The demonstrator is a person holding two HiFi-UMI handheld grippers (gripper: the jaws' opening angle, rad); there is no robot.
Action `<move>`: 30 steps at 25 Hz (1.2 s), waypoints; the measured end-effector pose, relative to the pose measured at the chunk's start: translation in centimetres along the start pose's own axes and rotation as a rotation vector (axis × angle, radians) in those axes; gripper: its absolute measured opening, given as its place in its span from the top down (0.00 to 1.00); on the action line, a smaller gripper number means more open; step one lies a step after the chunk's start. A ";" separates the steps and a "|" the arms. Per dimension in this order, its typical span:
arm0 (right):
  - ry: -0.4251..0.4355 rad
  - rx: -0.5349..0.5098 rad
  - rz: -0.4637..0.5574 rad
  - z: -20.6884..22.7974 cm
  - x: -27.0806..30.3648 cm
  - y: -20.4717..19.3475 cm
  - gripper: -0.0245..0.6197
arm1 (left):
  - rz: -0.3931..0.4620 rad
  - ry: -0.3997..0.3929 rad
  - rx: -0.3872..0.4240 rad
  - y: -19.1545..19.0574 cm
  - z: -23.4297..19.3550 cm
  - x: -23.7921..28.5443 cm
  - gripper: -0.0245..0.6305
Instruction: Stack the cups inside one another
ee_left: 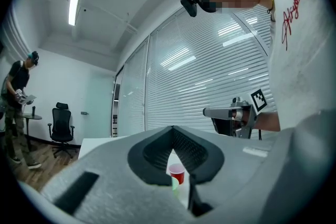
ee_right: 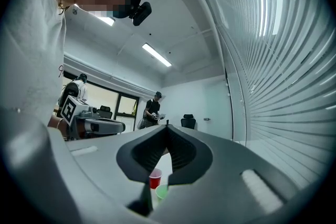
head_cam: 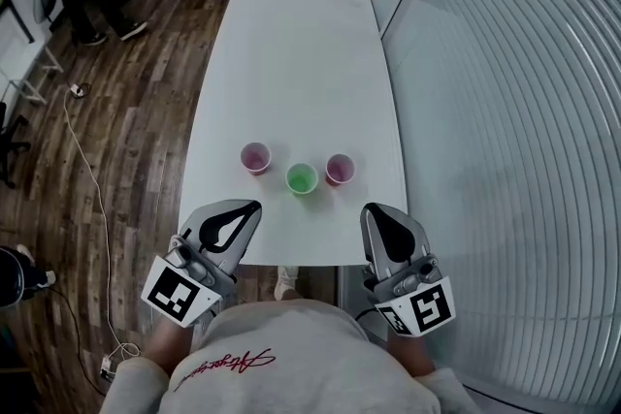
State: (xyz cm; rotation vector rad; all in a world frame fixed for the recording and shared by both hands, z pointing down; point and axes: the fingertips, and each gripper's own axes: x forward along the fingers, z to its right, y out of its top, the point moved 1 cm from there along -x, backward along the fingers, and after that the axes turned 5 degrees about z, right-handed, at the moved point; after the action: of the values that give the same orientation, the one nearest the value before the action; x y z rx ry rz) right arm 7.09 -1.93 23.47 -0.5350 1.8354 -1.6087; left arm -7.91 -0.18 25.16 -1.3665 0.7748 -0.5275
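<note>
Cups stand upright in a row on the white desk, ahead of both claws. The left red plastic cup lies nearest the left claw. The green plastic cup sits between. The right red plastic cup lies nearest the right claw. Both claws are closed together, empty.

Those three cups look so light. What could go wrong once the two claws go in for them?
Both the left gripper and the right gripper are shut; going in like that, they would likely shove a cup over instead of gripping it. The green cup stands close between the left red cup and the right red cup, so grabbing one may bump its neighbour. A toppled cup could roll off the table.
</note>
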 end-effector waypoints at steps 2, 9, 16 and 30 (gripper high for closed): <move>-0.002 -0.002 0.002 1.6 0.4 0.2 0.96 | 0.011 0.005 0.008 0.4 -0.6 1.6 0.97; -0.003 0.035 -0.007 5.1 1.6 -1.8 0.96 | 0.001 0.044 0.011 -0.6 -2.5 4.8 0.97; 0.012 0.057 0.004 8.1 2.9 -2.7 0.96 | -0.013 0.074 0.021 -1.4 -3.7 7.5 0.97; 0.020 0.053 -0.017 9.5 4.3 -3.6 0.96 | -0.002 0.145 0.034 -1.0 -6.5 8.3 0.97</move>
State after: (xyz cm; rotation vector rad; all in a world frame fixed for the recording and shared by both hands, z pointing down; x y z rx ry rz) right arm 10.16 -12.26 25.70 -0.5135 1.8019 -1.6746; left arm -7.23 -10.71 24.47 -1.3079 0.8787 -0.6439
